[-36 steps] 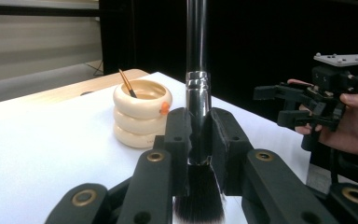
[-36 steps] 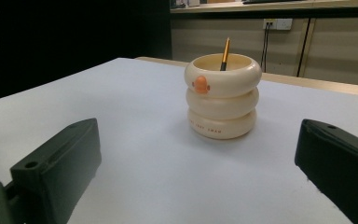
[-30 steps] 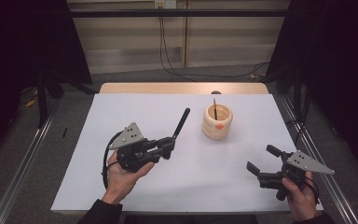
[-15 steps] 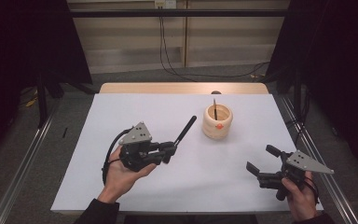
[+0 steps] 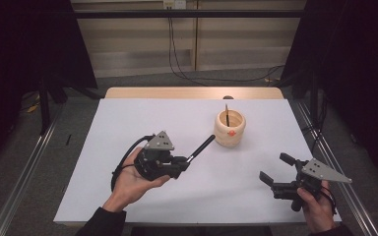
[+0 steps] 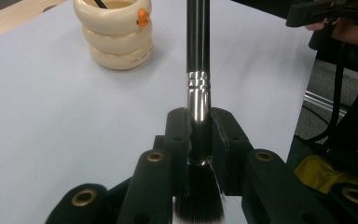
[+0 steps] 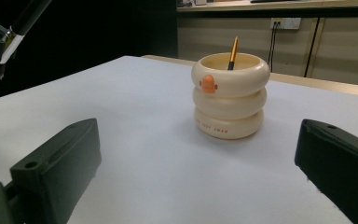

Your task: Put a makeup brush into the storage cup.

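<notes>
My left gripper point(image 5: 181, 163) point(image 6: 199, 140) is shut on a black makeup brush point(image 5: 200, 148) point(image 6: 198, 51) at its silver ferrule, bristles toward the hand. The handle points up and right at a cream ringed holder point(image 5: 230, 128) point(image 6: 114, 32) point(image 7: 229, 95) with an orange mark; its tip lies just left of the holder. A thin yellow stick point(image 7: 233, 52) stands inside the holder. My right gripper point(image 5: 275, 171) point(image 7: 196, 172) is open near the table's front right, with nothing between its jaws, facing the holder.
The white table top point(image 5: 128, 123) has a wooden strip point(image 5: 192, 92) along its far edge. Metal rails point(image 5: 19, 172) run along both sides of the table, and cables point(image 5: 177, 54) hang at the back wall.
My left gripper has moved right and slightly toward the person, swinging the brush lower so its tip now lies close to the holder. The right gripper has stayed put.
</notes>
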Tool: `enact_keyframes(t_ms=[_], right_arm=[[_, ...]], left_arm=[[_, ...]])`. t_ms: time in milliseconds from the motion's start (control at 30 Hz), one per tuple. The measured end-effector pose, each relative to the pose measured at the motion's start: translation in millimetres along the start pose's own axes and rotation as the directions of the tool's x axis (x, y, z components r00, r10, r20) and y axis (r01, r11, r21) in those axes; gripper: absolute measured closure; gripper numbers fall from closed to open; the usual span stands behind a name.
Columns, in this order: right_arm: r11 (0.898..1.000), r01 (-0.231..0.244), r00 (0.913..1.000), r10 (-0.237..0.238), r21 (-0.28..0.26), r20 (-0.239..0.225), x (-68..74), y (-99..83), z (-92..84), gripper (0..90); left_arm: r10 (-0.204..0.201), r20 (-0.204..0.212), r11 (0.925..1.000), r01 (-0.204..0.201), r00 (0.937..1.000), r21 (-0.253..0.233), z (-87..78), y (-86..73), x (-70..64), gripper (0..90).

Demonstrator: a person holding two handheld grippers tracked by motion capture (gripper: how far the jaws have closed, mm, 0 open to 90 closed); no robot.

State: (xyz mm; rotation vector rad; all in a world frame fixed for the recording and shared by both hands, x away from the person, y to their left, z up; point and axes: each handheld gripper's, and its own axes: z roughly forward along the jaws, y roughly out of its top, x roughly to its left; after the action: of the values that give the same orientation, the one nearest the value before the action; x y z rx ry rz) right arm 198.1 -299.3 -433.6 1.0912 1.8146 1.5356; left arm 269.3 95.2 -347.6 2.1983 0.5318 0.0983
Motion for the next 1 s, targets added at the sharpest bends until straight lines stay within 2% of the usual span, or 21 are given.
enact_keyframes(t_ms=[67, 167, 233, 300, 333, 367, 400, 433, 467, 500, 567, 733, 767, 800, 833, 867, 900, 933, 1000], right_arm=[[1.000, 0.001, 1.0000, -0.001, -0.001, -0.001, 0.1, 0.0, 0.3, 0.0], [1.000, 0.000, 1.0000, 0.000, 0.000, 0.000, -0.1, 0.0, 0.2, 0.0], [1.000, 0.001, 1.0000, -0.001, -0.002, -0.002, 0.3, 0.0, 0.2, 0.0], [1.000, 0.017, 0.9998, -0.017, 0.003, -0.001, -0.7, -0.3, 0.1, 0.0], [1.000, -0.001, 1.0000, 0.001, -0.002, -0.005, 0.2, 0.0, 0.7, 0.0], [1.000, 0.000, 1.0000, 0.000, 0.002, -0.006, 0.0, 0.0, 0.5, 0.0], [1.000, 0.003, 1.0000, -0.003, 0.005, -0.009, -0.4, -0.1, 0.5, 0.0], [1.000, 0.002, 0.9999, -0.002, 0.006, -0.015, -0.2, -0.2, 0.7, 0.0], [1.000, 0.009, 0.9998, -0.009, 0.009, -0.020, -0.4, -0.5, 0.7, 0.0], [1.000, 0.010, 0.9997, -0.009, 0.012, -0.025, 0.1, -0.3, 1.0, 0.0], [1.000, 0.010, 0.9992, -0.009, 0.014, -0.039, 1.0, -0.3, 1.8, 0.0], [1.000, 0.016, 0.9987, -0.015, 0.009, -0.048, 1.9, -0.2, 2.2, 0.0], [1.000, 0.017, 0.9986, -0.016, 0.008, -0.050, 2.0, -0.1, 2.1, 0.0], [1.000, 0.017, 0.9985, -0.017, 0.006, -0.053, 2.1, -0.1, 2.1, 0.0], [1.000, 0.024, 0.9980, -0.023, 0.011, -0.059, 1.9, -0.2, 1.8, 0.0], [0.999, 0.031, 0.9978, -0.030, 0.011, -0.059, 1.9, -0.1, 1.6, 0.0], [1.000, 0.026, 0.9982, -0.025, 0.006, -0.055, 2.5, -0.2, 1.8, 0.0], [0.999, 0.033, 0.9978, -0.033, -0.003, -0.058, 2.3, -0.3, 2.0, 0.0], [0.999, 0.040, 0.9974, -0.041, -0.011, -0.059, 1.7, 0.0, 1.8, 0.0]], left_arm=[[0.010, 0.008, 0.9993, -0.010, 0.9999, 0.035, 2.1, 1.1, 0.0, 77.8], [0.010, -0.011, 0.9980, -0.009, 0.9999, 0.063, 7.2, 1.6, -0.1, 77.8], [0.016, -0.007, 0.9959, -0.015, 0.9999, 0.089, 11.4, 1.1, 0.2, 77.8], [0.012, 0.010, 0.9922, -0.013, 0.9999, 0.124, 15.6, 0.0, 0.2, 77.8], [0.013, 0.011, 0.9896, -0.015, 0.9999, 0.143, 16.9, -0.4, 0.0, 77.8], [0.011, 0.014, 0.9882, -0.013, 0.9998, 0.153, 19.7, -1.5, -0.3, 77.8], [0.027, 0.021, 0.9817, -0.031, 0.9994, 0.188, 21.3, -1.9, 0.2, 77.8], [0.017, 0.020, 0.9832, -0.020, 0.9997, 0.181, 23.2, -3.2, -0.5, 77.8], [0.021, 0.035, 0.9800, -0.028, 0.9992, 0.197, 24.2, -3.9, 0.4, 77.8], [0.004, 0.032, 0.9822, -0.010, 0.9995, 0.188, 25.8, -5.0, -0.8, 77.8], [0.006, 0.039, 0.9792, -0.013, 0.9992, 0.202, 26.2, -5.4, -1.0, 77.8], [0.028, 0.052, 0.9698, -0.039, 0.9983, 0.241, 28.0, -6.4, -2.9, 77.8], [0.045, 0.051, 0.9662, -0.057, 0.9977, 0.252, 29.4, -7.1, -3.9, 77.8], [0.043, 0.048, 0.9670, -0.054, 0.9979, 0.249, 30.2, -7.8, -4.6, 77.8], [0.084, 0.066, 0.9556, -0.099, 0.9943, 0.278, 30.3, -7.5, -3.3, 77.8], [0.071, 0.062, 0.9598, -0.085, 0.9956, 0.267, 32.6, -9.0, -6.3, 77.8], [0.081, 0.059, 0.9565, -0.094, 0.9950, 0.276, 33.9, -9.6, -7.3, 77.8], [0.111, 0.077, 0.9446, -0.130, 0.9908, 0.301, 33.9, -9.0, -6.0, 77.8], [0.097, 0.076, 0.9473, -0.115, 0.9924, 0.299, 36.8, -10.4, -7.9, 77.8]])
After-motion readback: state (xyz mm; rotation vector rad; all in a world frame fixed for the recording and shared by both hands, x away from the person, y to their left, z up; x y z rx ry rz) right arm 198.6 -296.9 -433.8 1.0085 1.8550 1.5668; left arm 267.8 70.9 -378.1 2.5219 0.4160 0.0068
